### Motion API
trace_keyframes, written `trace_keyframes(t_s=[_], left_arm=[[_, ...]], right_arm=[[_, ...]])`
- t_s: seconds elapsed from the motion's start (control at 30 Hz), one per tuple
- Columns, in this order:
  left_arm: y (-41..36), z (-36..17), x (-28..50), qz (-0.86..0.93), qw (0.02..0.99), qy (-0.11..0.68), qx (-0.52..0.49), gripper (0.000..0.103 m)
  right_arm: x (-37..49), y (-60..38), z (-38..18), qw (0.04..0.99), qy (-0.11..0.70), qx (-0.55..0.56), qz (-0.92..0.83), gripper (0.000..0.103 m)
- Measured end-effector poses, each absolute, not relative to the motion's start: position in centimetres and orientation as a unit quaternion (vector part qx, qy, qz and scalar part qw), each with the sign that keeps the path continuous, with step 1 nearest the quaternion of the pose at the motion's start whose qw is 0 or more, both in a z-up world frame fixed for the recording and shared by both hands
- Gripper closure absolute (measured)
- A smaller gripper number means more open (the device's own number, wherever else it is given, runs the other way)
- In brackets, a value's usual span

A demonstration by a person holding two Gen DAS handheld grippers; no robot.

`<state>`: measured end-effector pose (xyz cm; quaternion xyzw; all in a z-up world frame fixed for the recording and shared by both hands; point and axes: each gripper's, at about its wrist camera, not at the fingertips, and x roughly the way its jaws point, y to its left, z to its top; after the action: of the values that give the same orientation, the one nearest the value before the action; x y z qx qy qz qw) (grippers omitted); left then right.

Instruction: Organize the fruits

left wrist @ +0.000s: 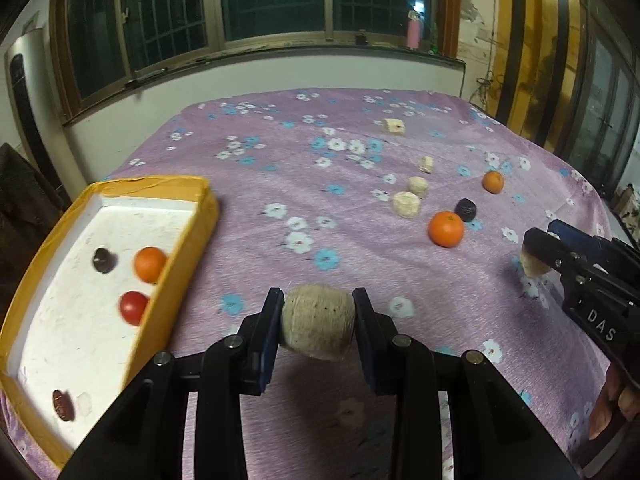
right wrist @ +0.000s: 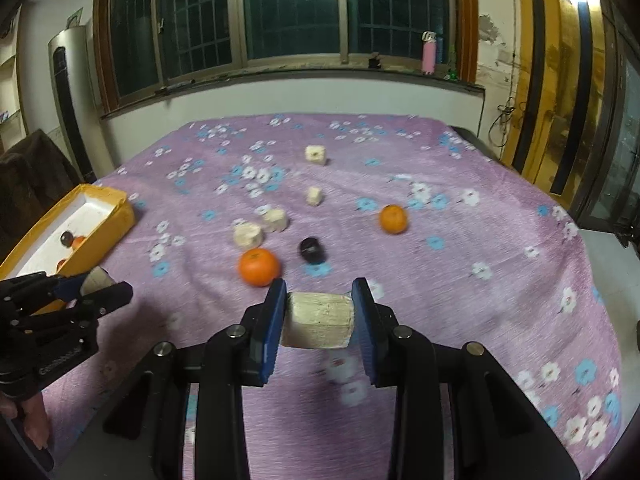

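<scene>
My left gripper (left wrist: 318, 322) is shut on a pale round chunk (left wrist: 318, 322), held above the purple cloth just right of the yellow box (left wrist: 180, 264). The box holds an orange (left wrist: 149, 264), a red fruit (left wrist: 134, 307) and two dark fruits (left wrist: 103, 260). My right gripper (right wrist: 319, 314) is shut on a pale blocky chunk (right wrist: 318, 322) near the table's front. Beyond it lie two oranges (right wrist: 259, 267) (right wrist: 393, 219), a dark fruit (right wrist: 313, 250) and several pale chunks (right wrist: 248, 235). The right gripper also shows in the left wrist view (left wrist: 536, 256), and the left gripper in the right wrist view (right wrist: 100, 284).
The table carries a purple flowered cloth (right wrist: 460, 280). A wall with windows and a sill stands behind it, with a pink bottle (right wrist: 428, 54) on the sill. A dark chair (right wrist: 28, 176) stands at the left.
</scene>
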<state>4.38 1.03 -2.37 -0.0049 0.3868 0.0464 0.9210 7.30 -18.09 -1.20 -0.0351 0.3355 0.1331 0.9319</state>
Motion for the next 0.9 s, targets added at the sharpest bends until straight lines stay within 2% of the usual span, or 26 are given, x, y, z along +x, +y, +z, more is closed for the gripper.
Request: trace_keyframes(t_s=[0.9], left_arm=[[4.8, -0.3, 1.3, 0.091, 0.93, 0.356, -0.024, 0.069]], right_arm=[[4.1, -9.9, 1.1, 0.94, 0.308, -0.109, 0.099, 0.068]])
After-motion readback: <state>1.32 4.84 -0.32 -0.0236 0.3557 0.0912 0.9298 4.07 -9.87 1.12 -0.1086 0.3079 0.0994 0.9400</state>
